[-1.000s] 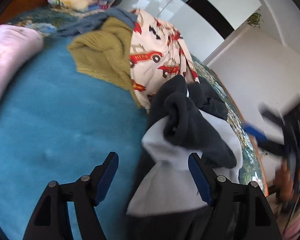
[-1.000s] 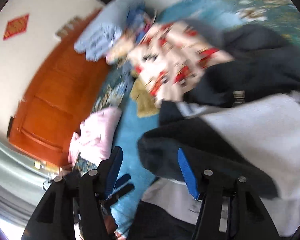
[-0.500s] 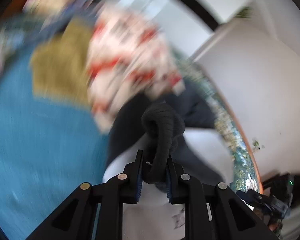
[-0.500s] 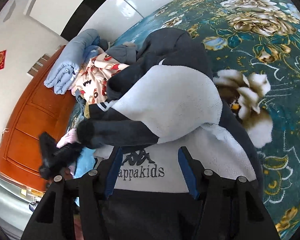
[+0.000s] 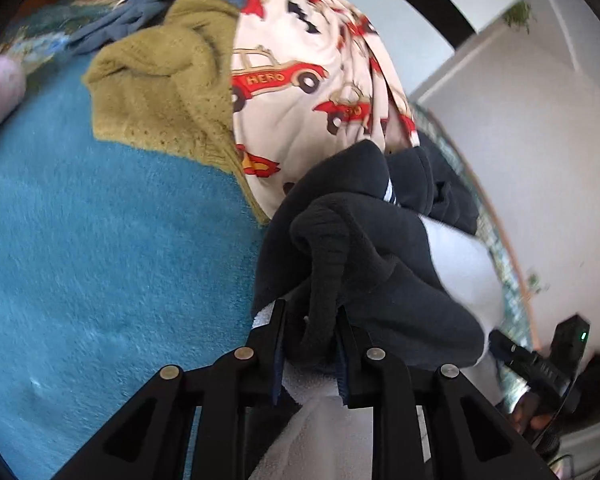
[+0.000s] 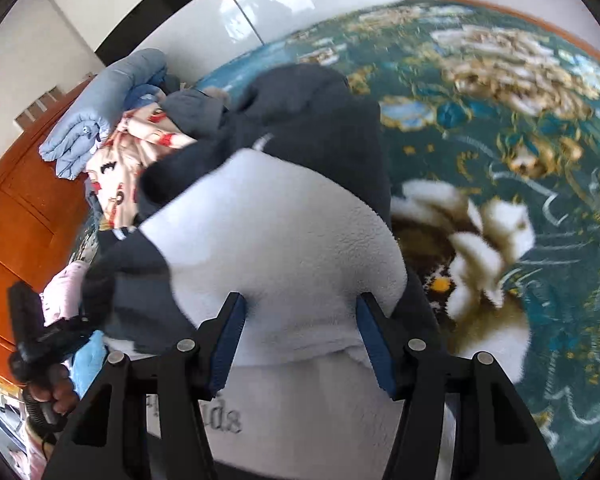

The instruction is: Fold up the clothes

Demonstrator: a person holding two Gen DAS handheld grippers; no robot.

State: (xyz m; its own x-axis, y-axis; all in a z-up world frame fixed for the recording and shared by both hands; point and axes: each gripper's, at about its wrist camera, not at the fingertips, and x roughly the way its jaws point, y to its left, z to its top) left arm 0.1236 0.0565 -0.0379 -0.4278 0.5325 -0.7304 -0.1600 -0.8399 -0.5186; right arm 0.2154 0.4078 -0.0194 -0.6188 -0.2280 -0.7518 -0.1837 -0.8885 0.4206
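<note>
Beside bare blue blanket (image 5: 100,248), left claw (image 5: 310,344) pinching dark cuff (image 5: 324,264); right claw (image 6: 300,336) spread over fleece (image 6: 284,240).

Home bedroom. Bed covered by a teal floral blanket (image 6: 520,128) filling the right of the right wrist view, a plain blue blanket (image 5: 100,264) across the left of the left wrist view. Loose clothes heaped on it. Orange wooden headboard (image 6: 16,208) at left edge. Rolled light-blue bedding (image 6: 100,120) upper left. White walls.
</note>
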